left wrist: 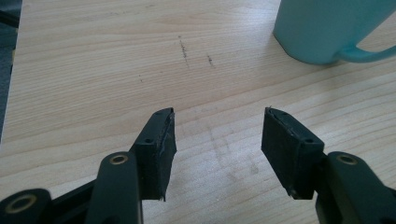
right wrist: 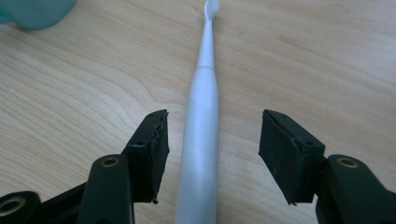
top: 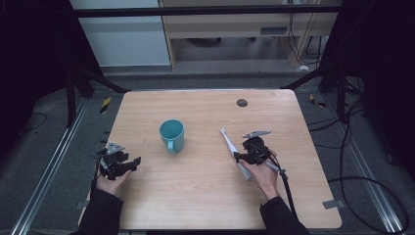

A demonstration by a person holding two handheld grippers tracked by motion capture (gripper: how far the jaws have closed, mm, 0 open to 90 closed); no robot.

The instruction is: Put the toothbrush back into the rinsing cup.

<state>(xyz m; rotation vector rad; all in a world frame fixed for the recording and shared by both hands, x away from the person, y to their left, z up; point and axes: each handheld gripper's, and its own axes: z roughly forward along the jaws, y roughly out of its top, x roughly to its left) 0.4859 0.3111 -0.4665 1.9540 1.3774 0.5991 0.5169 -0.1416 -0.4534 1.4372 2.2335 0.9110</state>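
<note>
The right gripper sits low over the wooden table, held in the person's right hand, with its jaws spread apart and nothing clamped. In the right gripper view, a white electric toothbrush lies flat on the table directly between the two jaws of the right gripper, running lengthwise away from the camera; its thick handle passes through the gap closer to the left-hand jaw than to the other, and neither pad is seen touching it. The narrow neck and brush head extend well ahead of the jaw tips. In the high view the toothbrush lies at a slant, with the handle end under the gripper and partly covered by it, and the head pointing away from the person. A teal mug stands upright on the table, ahead of and to the left of the right gripper, apart from the toothbrush; its handle points toward the person. The left gripper is held in the left hand near the table's left edge, jaws likewise spread apart and empty. In the left gripper view, bare wood with a few faint dark marks lies between the jaws of the left gripper, and the mug stands ahead and to the right, well clear of the jaw tips. A small dark round disc is seen in the tabletop far ahead of the right gripper.
</note>
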